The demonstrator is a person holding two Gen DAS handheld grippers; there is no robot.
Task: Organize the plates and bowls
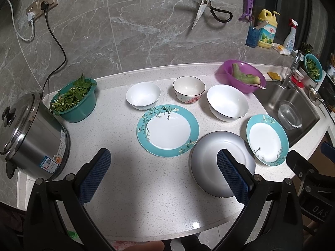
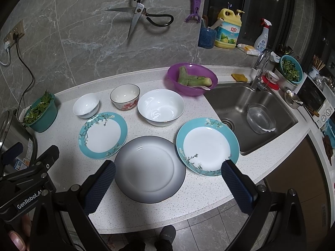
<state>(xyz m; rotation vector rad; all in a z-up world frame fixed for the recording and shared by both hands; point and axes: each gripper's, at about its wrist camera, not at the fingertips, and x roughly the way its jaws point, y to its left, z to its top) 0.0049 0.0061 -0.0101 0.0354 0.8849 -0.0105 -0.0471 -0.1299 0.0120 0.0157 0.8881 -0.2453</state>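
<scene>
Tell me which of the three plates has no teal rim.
The grey plate, nearest the counter's front edge; the two others have teal flowered rims.

I see my left gripper (image 1: 163, 173) hanging over the counter (image 1: 146, 188), jaws wide apart and empty. Ahead lie two teal plates (image 1: 167, 130) (image 1: 267, 139), a grey plate (image 1: 211, 156) between them, and three bowls (image 1: 143, 95) (image 1: 189, 89) (image 1: 227, 102) behind.
</scene>
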